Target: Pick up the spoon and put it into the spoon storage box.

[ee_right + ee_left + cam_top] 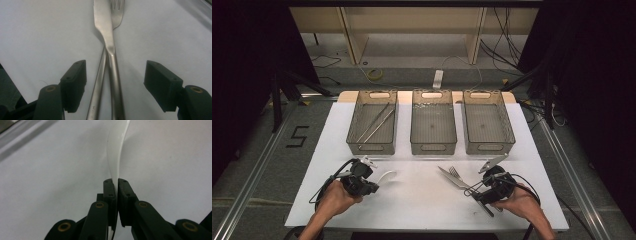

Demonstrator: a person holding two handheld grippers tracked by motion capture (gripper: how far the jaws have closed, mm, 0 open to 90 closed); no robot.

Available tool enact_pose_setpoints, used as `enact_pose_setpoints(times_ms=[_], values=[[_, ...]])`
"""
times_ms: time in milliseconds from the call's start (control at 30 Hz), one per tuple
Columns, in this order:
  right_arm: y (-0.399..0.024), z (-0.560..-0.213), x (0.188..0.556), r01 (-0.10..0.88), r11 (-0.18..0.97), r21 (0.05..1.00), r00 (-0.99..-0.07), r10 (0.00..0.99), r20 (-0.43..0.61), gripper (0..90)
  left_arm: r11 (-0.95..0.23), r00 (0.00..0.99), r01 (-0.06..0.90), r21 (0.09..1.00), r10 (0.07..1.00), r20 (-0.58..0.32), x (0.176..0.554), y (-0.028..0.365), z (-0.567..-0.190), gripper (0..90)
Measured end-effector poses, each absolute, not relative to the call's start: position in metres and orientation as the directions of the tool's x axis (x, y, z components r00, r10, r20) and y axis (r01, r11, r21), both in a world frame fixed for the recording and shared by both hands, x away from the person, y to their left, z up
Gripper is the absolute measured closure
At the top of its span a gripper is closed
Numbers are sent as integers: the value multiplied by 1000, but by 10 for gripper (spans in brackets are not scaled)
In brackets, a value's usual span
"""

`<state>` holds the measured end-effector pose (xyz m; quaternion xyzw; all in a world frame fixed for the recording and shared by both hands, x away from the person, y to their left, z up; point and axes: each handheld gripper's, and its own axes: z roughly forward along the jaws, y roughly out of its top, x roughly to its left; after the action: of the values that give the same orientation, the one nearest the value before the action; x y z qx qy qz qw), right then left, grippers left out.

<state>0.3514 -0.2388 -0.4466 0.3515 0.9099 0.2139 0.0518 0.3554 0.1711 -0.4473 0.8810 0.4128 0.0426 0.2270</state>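
White table (422, 200), left tool (116, 181) gripping white spoon (115, 152) handle, bowl pointing away

My left hand (337, 196) comes in from the near edge of the table, toward its left corner, forearm angled inward, wrapped around the left gripper (373, 176), which points right along the table. Its jaws are pressed nearly together, with something thin and white pinched between the pads (123, 192). My right hand (518, 200) enters near the right corner and carries the right gripper (472, 189), aimed left and slightly away. Its jaws stand wide apart, pads (75, 82) touching nothing.
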Motion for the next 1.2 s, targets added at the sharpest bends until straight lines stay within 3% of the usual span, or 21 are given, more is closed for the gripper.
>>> enact_pose_setpoints(times_ms=[333, 800, 1200], values=[[-240, -445, 351, 614, 656, 439, -749, 660, 61, 342, -500, 655, 683, 533, 742, -143, 357, 172, -431, 852], [-240, -442, 348, 600, 623, 502, -741, 669, 55, 300, -378, 653, 638, 671, 727, -212, 388, 158, -397, 851], [-240, -440, 345, 587, 601, 542, -735, 676, 46, 288, -344, 655, 611, 713, 725, -211, 410, 145, -381, 851]])
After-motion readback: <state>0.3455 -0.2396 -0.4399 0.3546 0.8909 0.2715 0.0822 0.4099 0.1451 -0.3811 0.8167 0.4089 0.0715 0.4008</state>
